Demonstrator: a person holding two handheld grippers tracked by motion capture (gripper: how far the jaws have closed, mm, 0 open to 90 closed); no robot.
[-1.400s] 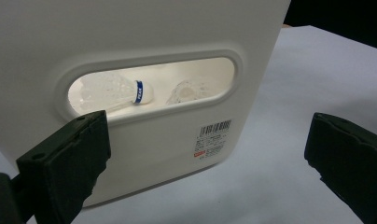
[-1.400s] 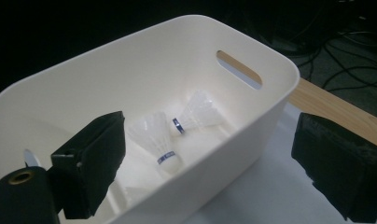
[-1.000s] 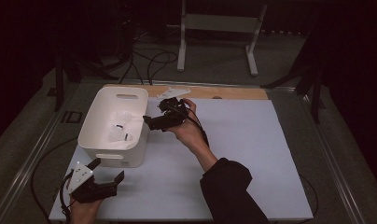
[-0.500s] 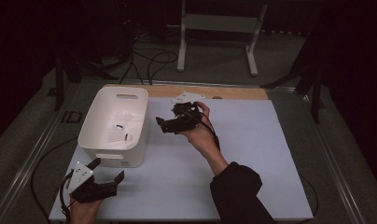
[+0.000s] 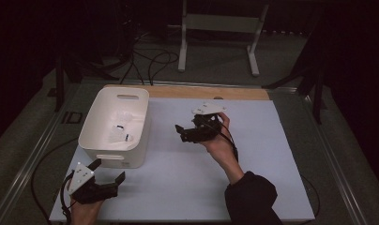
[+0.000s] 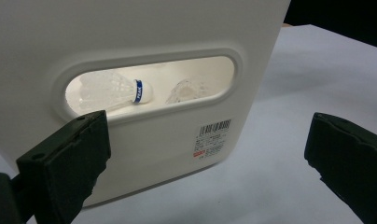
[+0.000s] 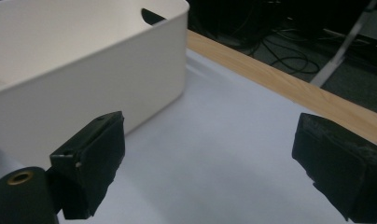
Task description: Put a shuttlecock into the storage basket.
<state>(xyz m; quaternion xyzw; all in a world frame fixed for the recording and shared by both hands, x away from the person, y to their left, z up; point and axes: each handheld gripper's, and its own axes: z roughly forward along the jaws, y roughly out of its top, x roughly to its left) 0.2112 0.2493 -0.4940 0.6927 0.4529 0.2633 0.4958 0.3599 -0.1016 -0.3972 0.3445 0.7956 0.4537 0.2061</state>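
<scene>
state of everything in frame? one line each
Left gripper: open, empty, low beside the bin's near end.
Right gripper: open, empty, held above the mat, right of the bin.
Bin: upright on the mat, no lid.
Shuttlecocks: inside the bin, lying on their sides.
Mat: flat on the table.

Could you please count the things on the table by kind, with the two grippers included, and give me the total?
White bin: 1
Shuttlecocks inside the bin, one with a blue band and one beside it: 2
Grippers, the left gripper open near the bin and the right gripper open above the white mat: 2
Total: 5
</scene>
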